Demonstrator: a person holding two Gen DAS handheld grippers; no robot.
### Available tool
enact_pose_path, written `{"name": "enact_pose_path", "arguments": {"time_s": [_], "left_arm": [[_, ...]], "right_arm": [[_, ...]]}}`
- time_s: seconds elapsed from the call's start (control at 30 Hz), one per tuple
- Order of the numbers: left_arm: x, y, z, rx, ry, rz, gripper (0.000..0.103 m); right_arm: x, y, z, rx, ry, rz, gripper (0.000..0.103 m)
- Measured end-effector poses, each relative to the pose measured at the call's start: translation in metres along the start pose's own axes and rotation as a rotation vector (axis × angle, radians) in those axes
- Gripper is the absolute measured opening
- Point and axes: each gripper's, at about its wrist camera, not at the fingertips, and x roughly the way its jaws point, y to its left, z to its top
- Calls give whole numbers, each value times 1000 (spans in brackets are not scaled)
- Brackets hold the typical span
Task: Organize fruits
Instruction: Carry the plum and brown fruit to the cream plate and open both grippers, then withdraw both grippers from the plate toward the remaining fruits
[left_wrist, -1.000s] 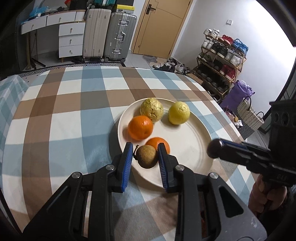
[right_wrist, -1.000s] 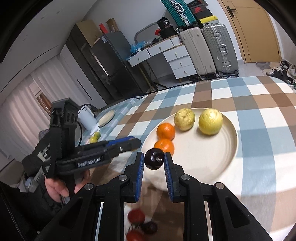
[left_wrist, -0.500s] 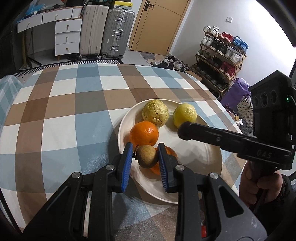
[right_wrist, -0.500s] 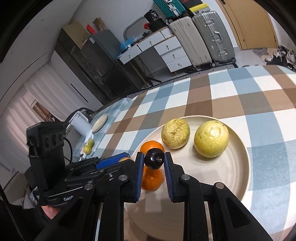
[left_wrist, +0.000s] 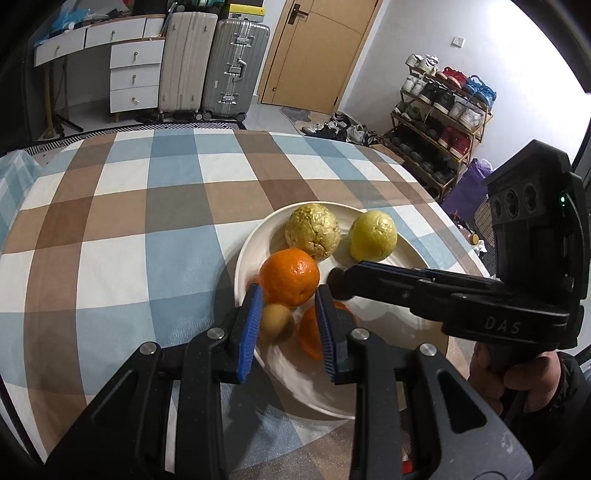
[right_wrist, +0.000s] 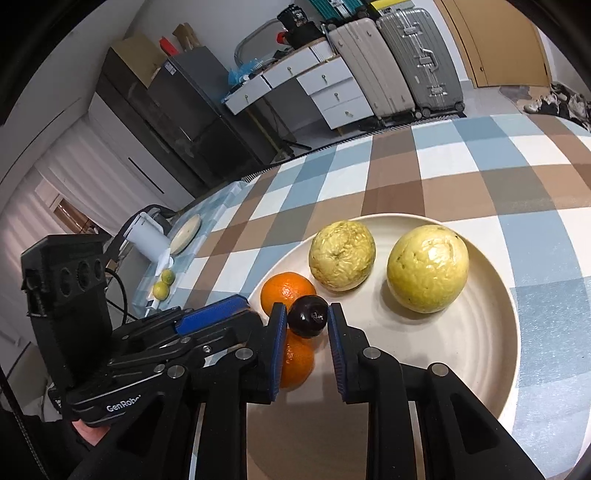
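Note:
A cream plate (left_wrist: 251, 251) on the checked tablecloth holds two oranges (left_wrist: 290, 277), a wrinkled yellow fruit (left_wrist: 312, 230) and a smooth yellow fruit (left_wrist: 373, 236). My left gripper (left_wrist: 288, 295) hangs over the plate's near edge, and its jaws are opening. A small brown fruit (left_wrist: 275, 321) sits low between them against the left pad, clear of the right pad. My right gripper (right_wrist: 306, 312) is shut on a dark purple fruit (right_wrist: 308, 315) just above the oranges (right_wrist: 286, 291). Its jaws are starting to part, and both pads still touch the fruit.
Two limes (right_wrist: 164, 284), a white appliance (right_wrist: 147, 240) and a small round dish (right_wrist: 186, 234) stand at the table's far left edge. Bare checked cloth (left_wrist: 147, 221) lies left of the plate. Suitcases, drawers and a shoe rack stand beyond the table.
Both grippers moved in over the plate, the right one farther, until their tips nearly met. The left jaws parted slightly and the brown fruit sank between them. The dark fruit stayed gripped.

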Motion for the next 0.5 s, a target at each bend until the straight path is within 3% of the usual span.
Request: {"name": "enact_pose_path", "arguments": {"time_s": [0.13, 0.27, 0.33, 0.4, 0.47, 0.5], "left_arm": [[-5, -1, 0, 10, -19, -7, 48], [-17, -4, 0, 14, -45, -4, 52], [-25, -6, 0, 18, -59, 5, 57], [-33, -9, -1, 15, -73, 15, 64], [-44, -12, -4, 9, -95, 30, 70], [-48, -14, -5, 7, -101, 38, 75]], "right_arm": [[-6, 2, -1, -15, -28, 2, 37], [-15, -1, -2, 2, -55, 13, 40], [-23, 0, -4, 2, -68, 3, 51], [-35, 1, -6, 1, -90, 7, 52], [-47, 4, -9, -9, -111, -9, 63], [-53, 5, -10, -12, -123, -17, 76]]}}
